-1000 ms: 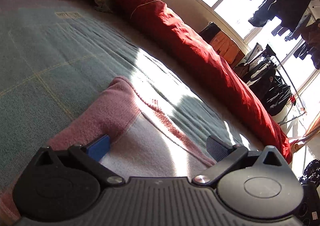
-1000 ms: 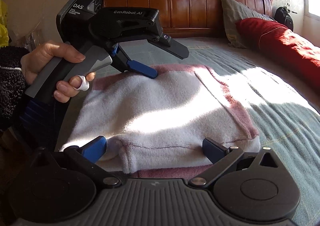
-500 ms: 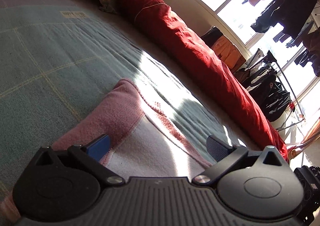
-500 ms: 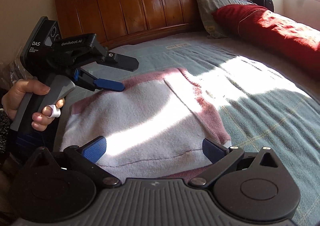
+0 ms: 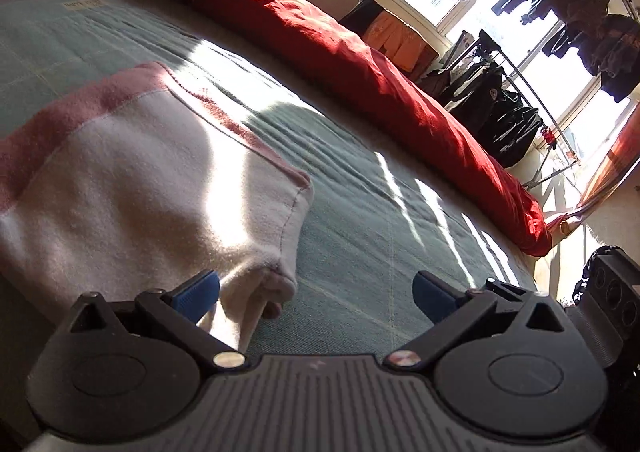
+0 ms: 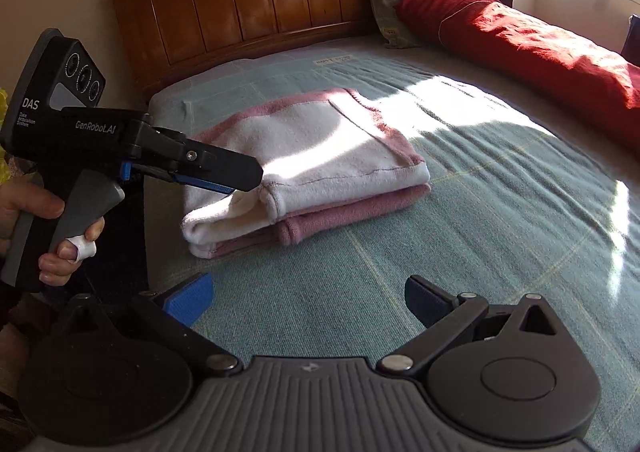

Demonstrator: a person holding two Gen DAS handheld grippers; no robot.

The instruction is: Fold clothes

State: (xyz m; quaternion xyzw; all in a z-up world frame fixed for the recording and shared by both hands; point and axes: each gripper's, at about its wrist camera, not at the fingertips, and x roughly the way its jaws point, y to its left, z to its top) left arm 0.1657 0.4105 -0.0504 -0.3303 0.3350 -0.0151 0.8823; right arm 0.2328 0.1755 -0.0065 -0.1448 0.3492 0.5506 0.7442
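Note:
A folded white and pink fleece garment (image 6: 320, 156) lies on the green bed cover (image 6: 480, 212). It also shows in the left wrist view (image 5: 132, 180), filling the left half. My left gripper (image 5: 316, 294) is open, its left pad close to the garment's near corner. In the right wrist view the left gripper (image 6: 224, 176) hovers at the garment's left end, holding nothing. My right gripper (image 6: 308, 298) is open and empty, pulled back over bare cover in front of the garment.
A long red bolster (image 6: 532, 44) lies along the right side of the bed. A grey pillow (image 6: 396, 0) leans on the wooden headboard (image 6: 280, 0). Racks of dark clothes (image 5: 500, 104) stand by the window beyond the bed.
Both grippers have drawn back from the garment. The right gripper, earlier right over its near edge, is now well clear of it. The garment lies folded and still.

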